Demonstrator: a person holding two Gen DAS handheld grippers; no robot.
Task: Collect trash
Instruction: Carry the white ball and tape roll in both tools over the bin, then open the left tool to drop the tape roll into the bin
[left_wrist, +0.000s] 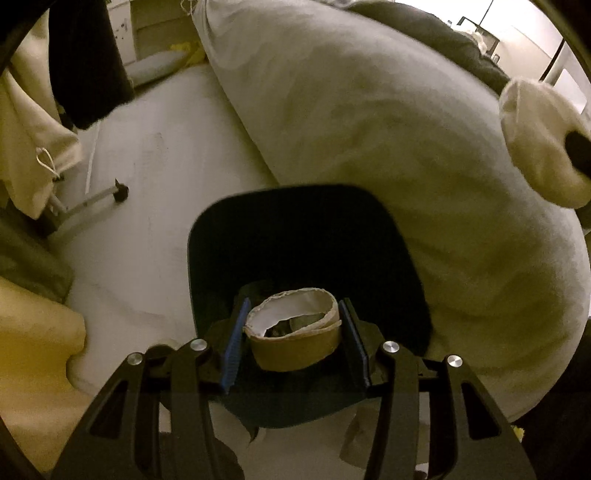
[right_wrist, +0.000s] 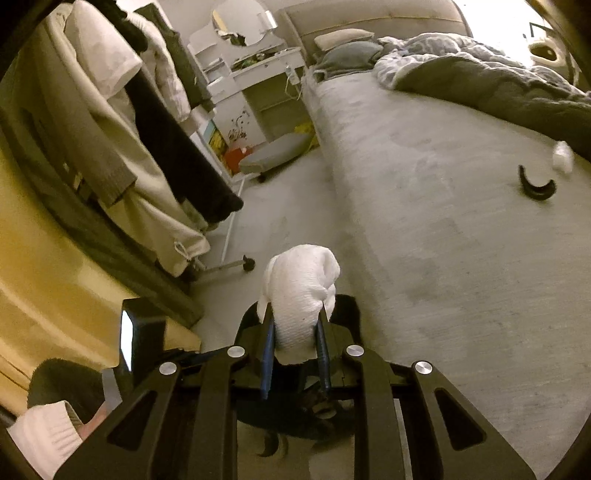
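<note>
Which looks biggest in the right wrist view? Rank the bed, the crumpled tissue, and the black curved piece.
1. bed
2. crumpled tissue, though it sits nearest the camera, which inflates it
3. black curved piece lying on the bed

A rumpled duvet (right_wrist: 498, 85) covers the bed (right_wrist: 424, 184) beside hanging clothes (right_wrist: 122, 122), with pillows (right_wrist: 343, 48) near a white desk (right_wrist: 255, 74).
</note>
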